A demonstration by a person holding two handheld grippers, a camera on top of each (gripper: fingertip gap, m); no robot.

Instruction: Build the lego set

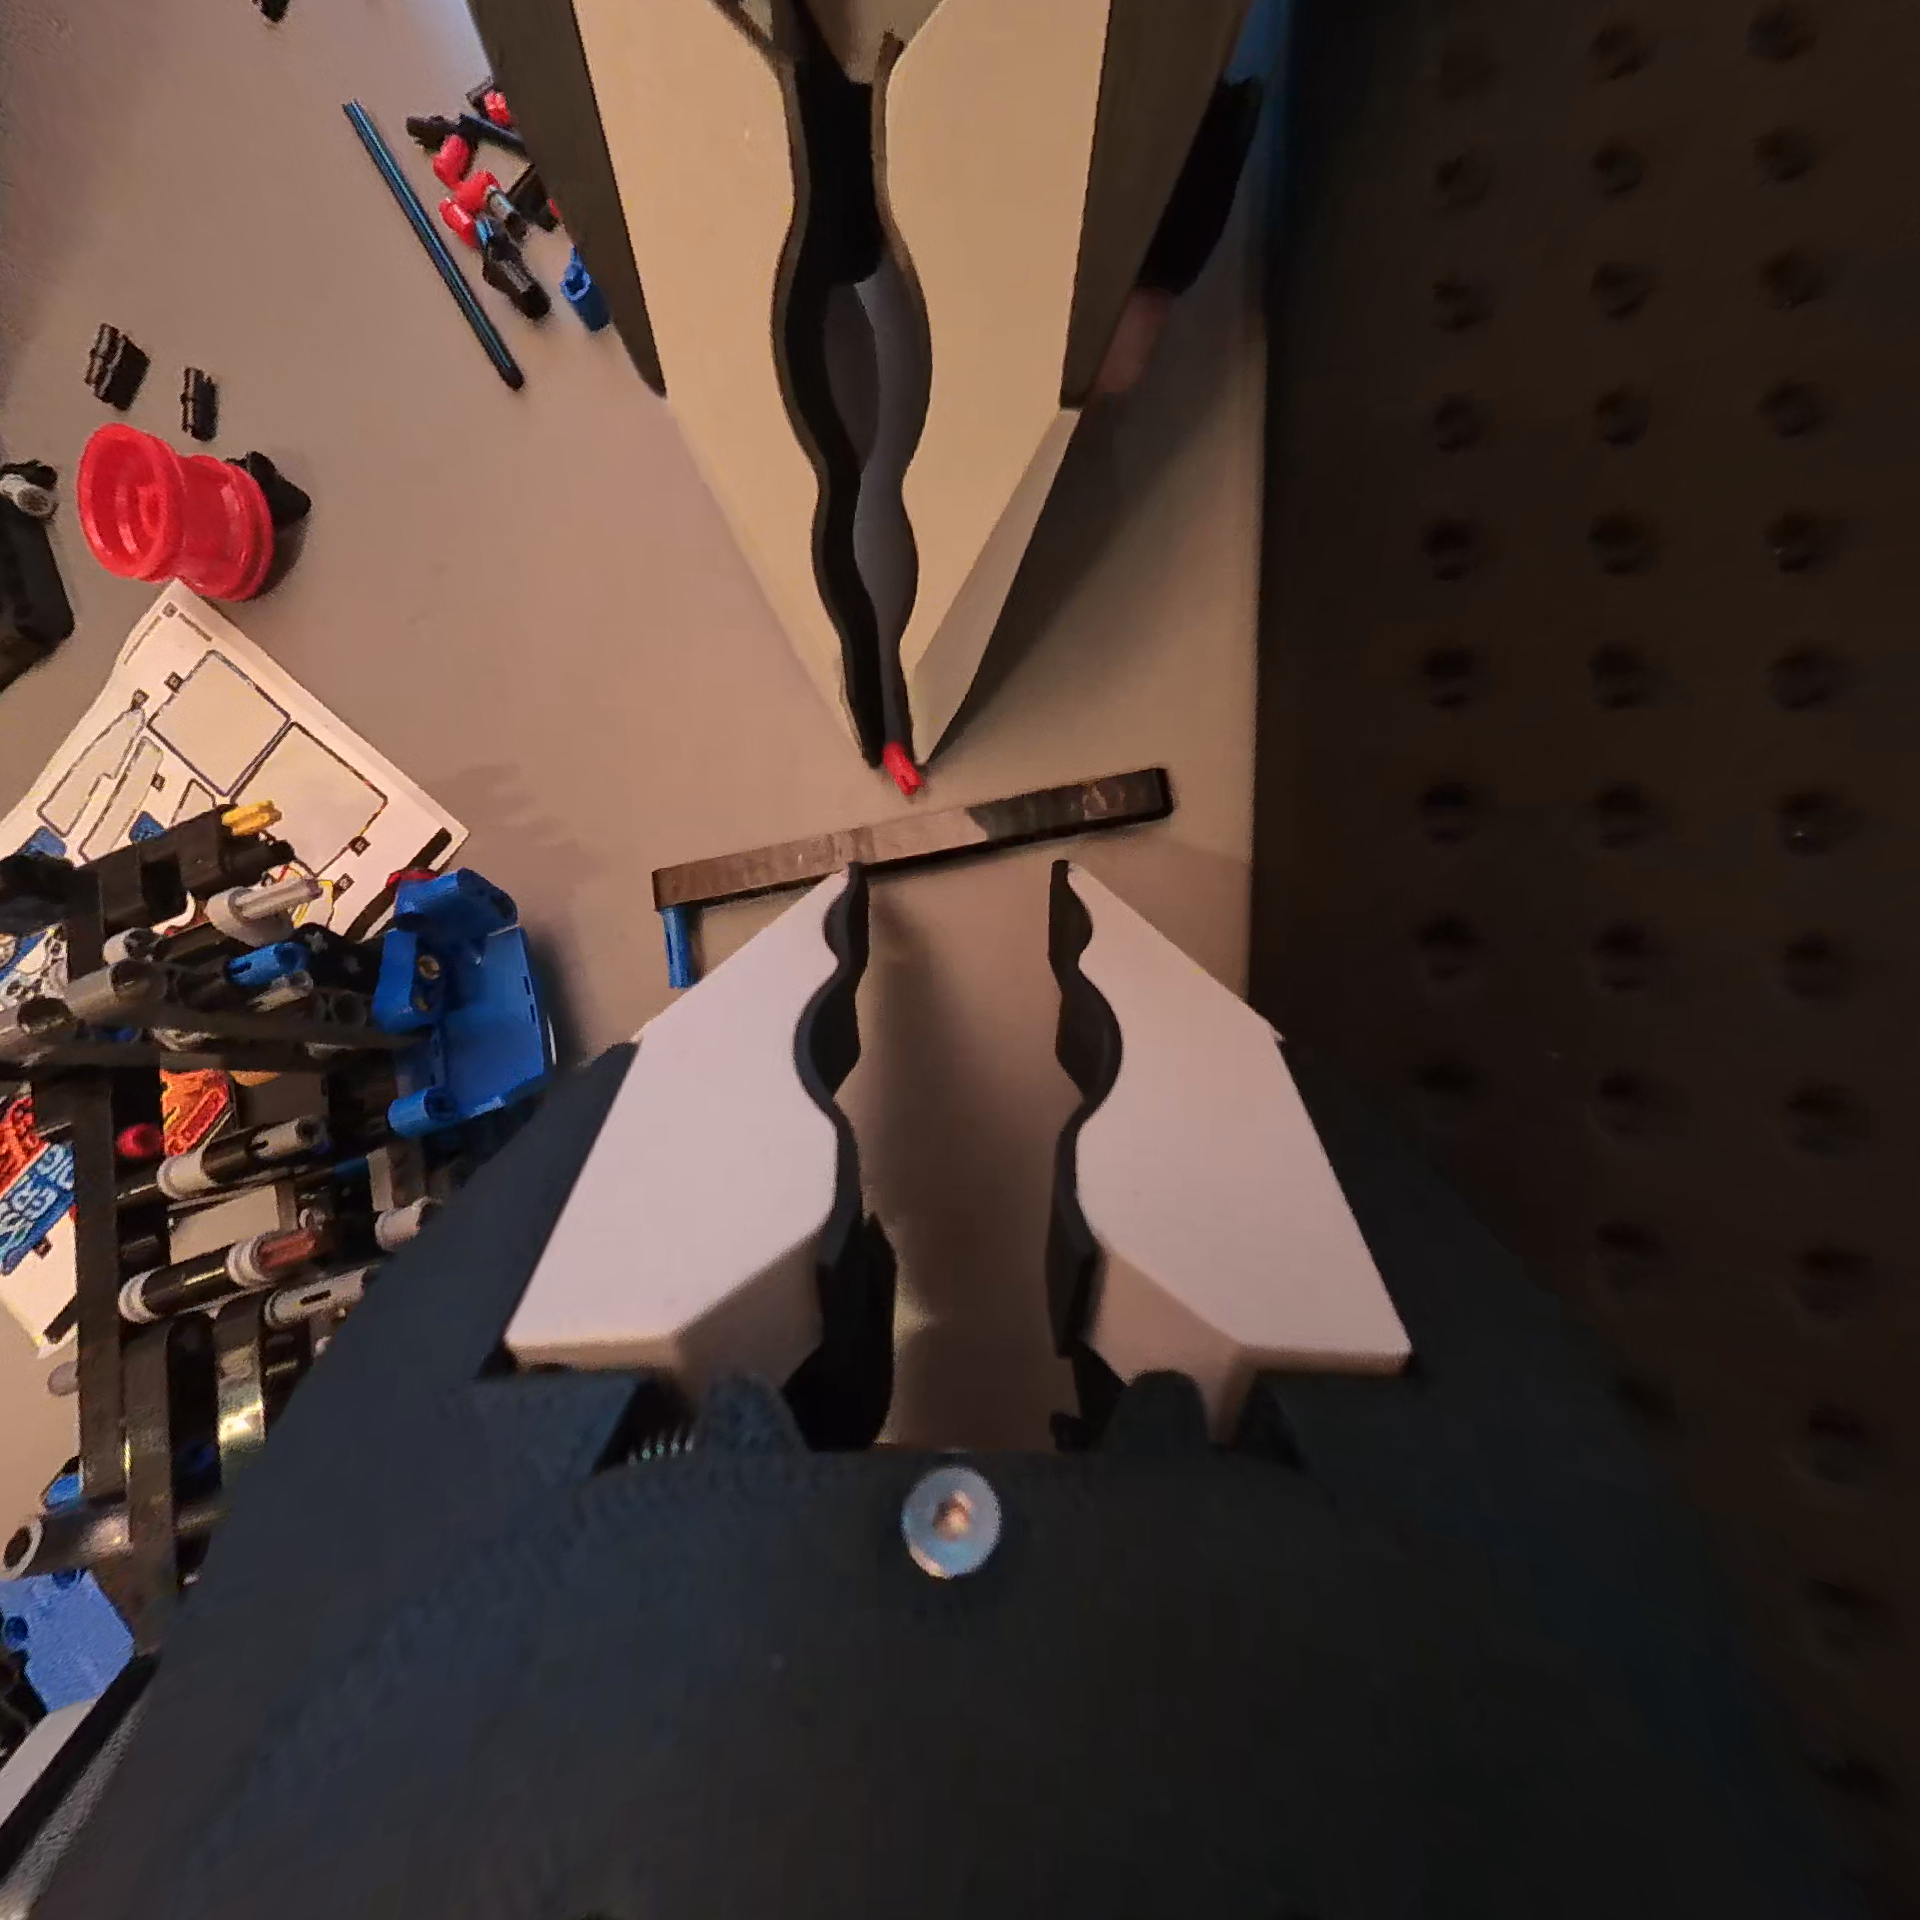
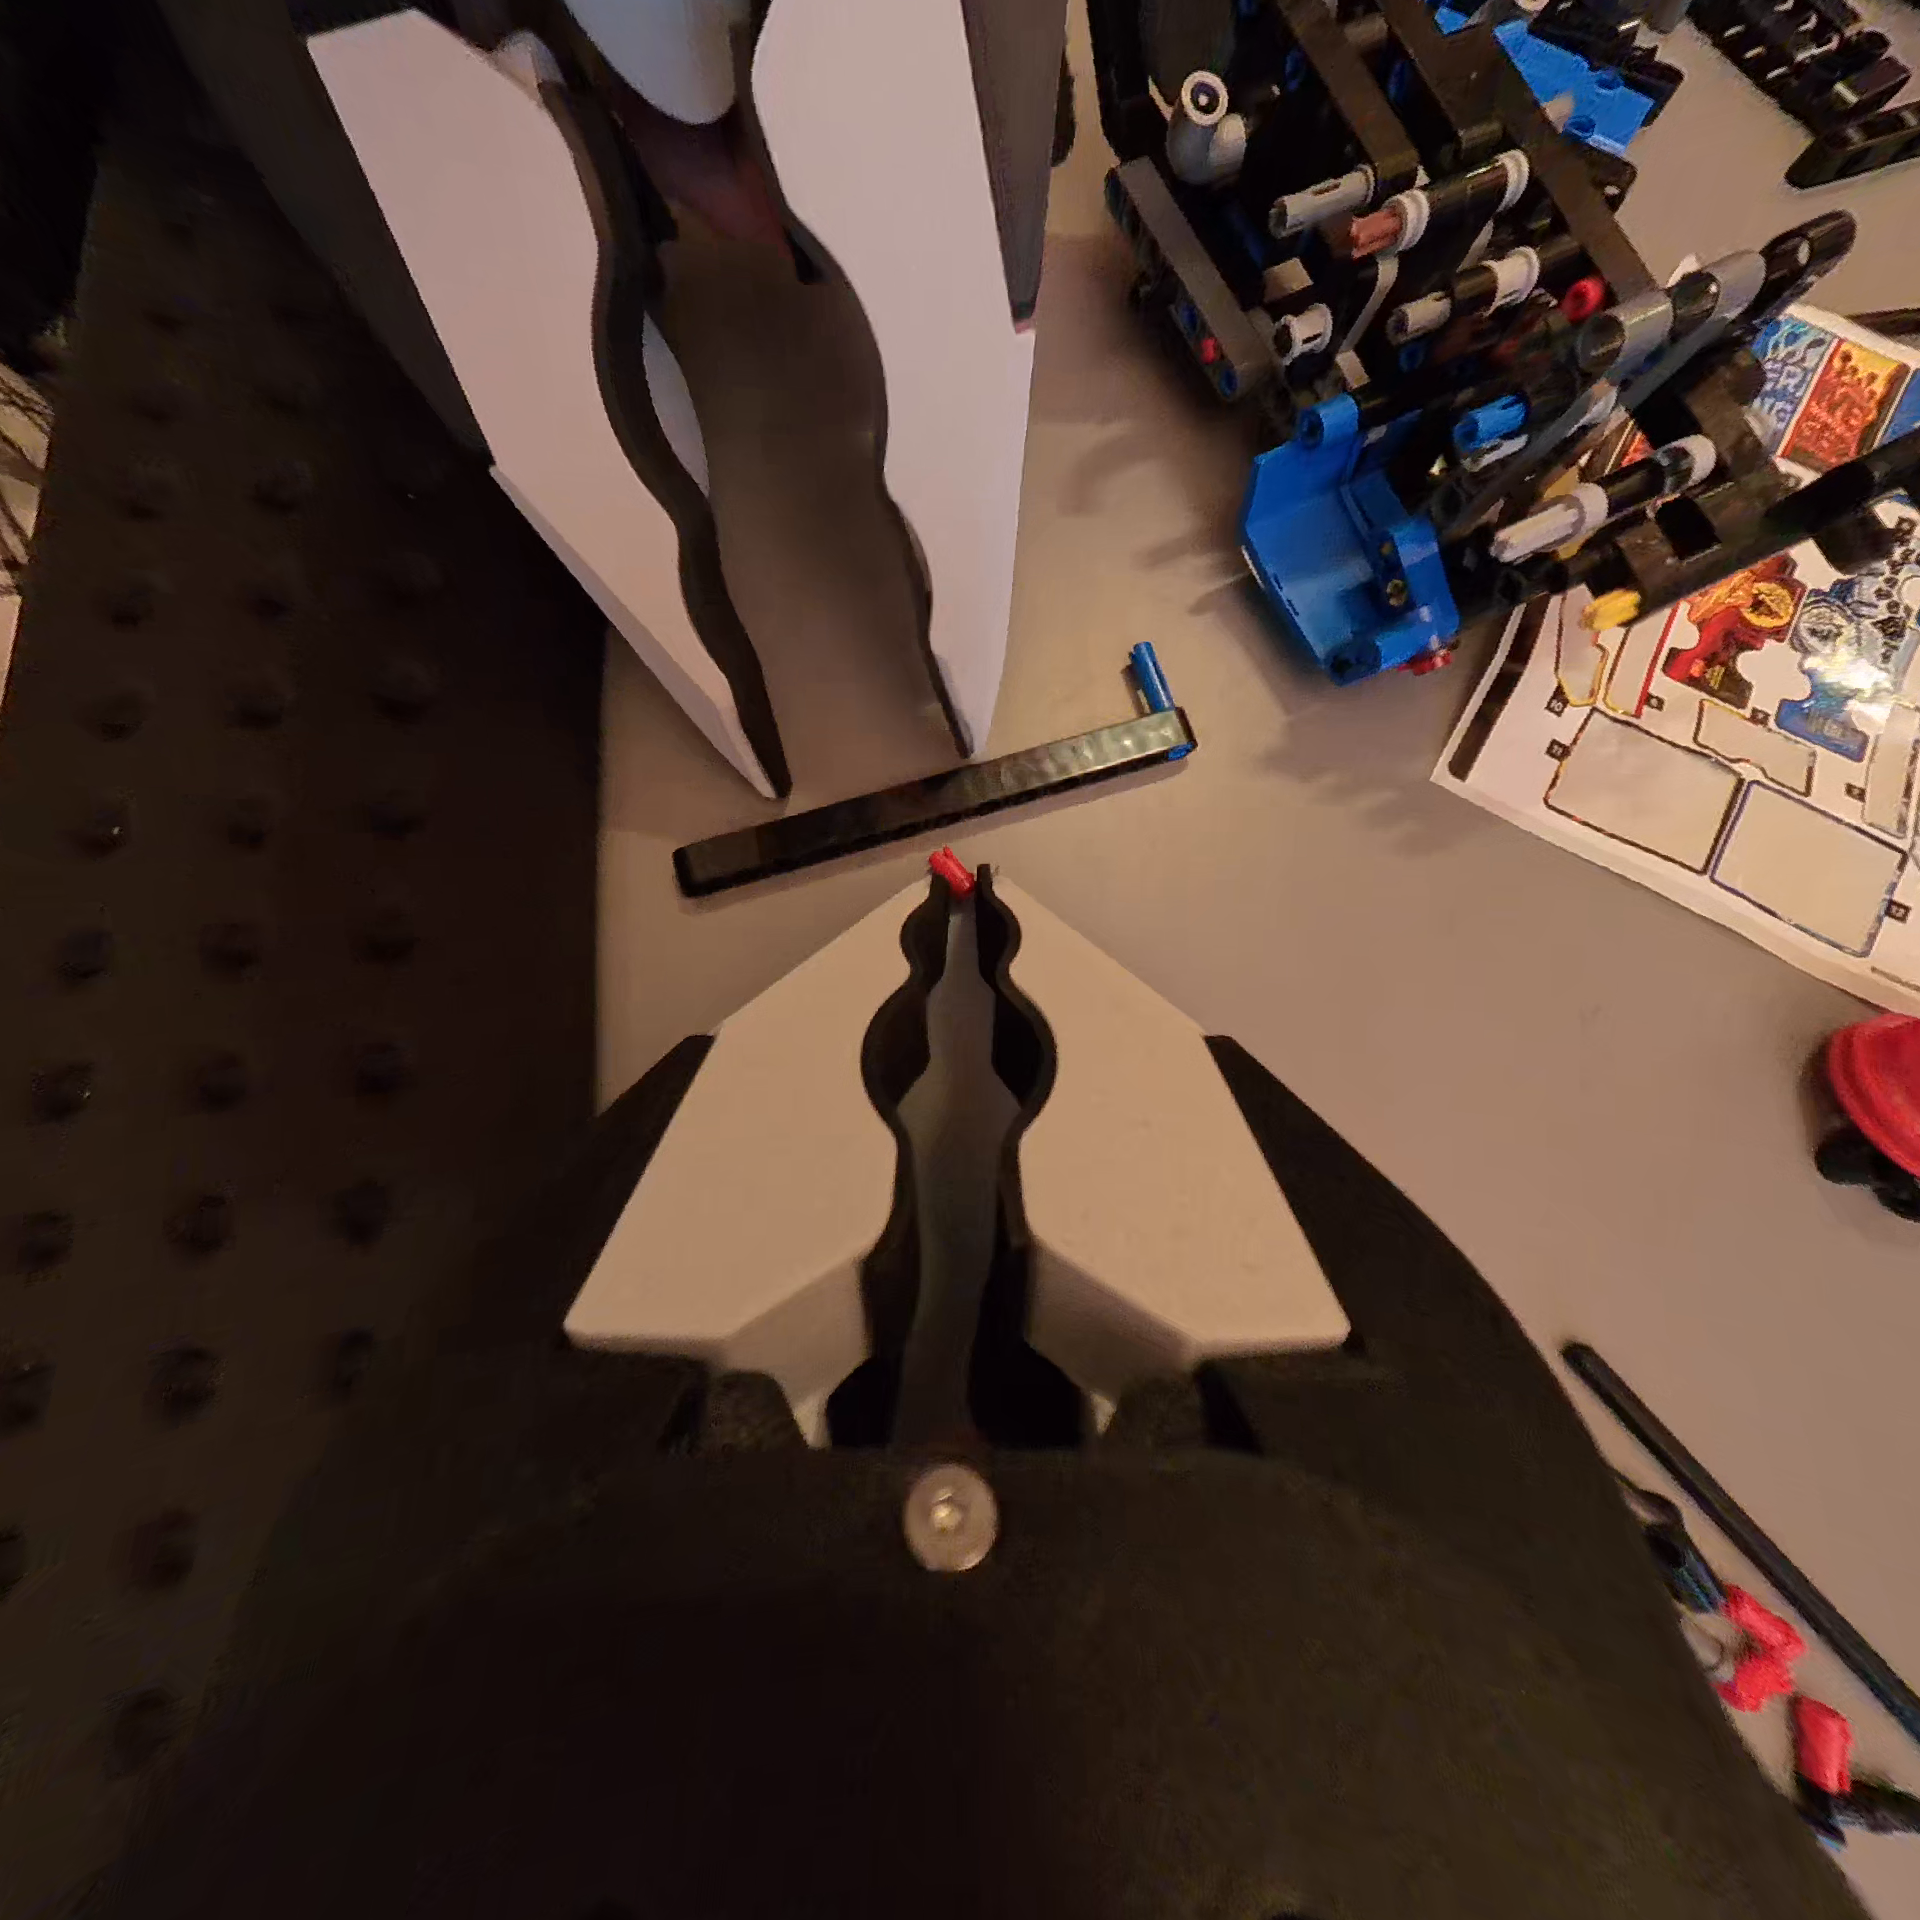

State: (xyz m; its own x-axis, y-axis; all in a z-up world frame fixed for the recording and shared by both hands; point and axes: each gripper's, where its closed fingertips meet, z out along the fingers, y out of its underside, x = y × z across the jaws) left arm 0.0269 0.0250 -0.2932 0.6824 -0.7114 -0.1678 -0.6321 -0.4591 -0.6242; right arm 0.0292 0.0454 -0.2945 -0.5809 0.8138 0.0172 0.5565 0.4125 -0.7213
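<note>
Grey matte surface (image 2: 1299, 1039), warm dim light; a dark panel with rows of round dimples (image 2: 260, 831) borders it along one side.

Long thin black beam (image 2: 935, 805) lies flat near that border, glossy top, a short blue pin (image 2: 1148, 675) standing out at right angles from one end. The beam sits between the two tools, which face each other across it.

Right tool (image 2: 961, 883): jaws pinched narrow on a small red pin (image 2: 949, 871), which pokes out past the tips, just beside the beam's long edge; contact cannot be told. Left tool (image 1: 956, 883): jaws apart, nothing between them, tips at the beam's opposite edge. In the right wrist view the left tool (image 2: 873, 769) comes down from above, wavy black pads on pale flat-sided fingers.

Open surface stays bare around the beam's far end and behind the right tool.

Further out: part-built model (image 2: 1455, 364) of black beams, grey and blue pins, and a blue block, resting partly over a printed sticker sheet (image 2: 1714, 810). Red wheel hub (image 1: 171, 509) beyond. Loose red and black connectors (image 1: 483, 208) and a long thin dark axle (image 1: 431, 244) lie well apart from the work.
</note>
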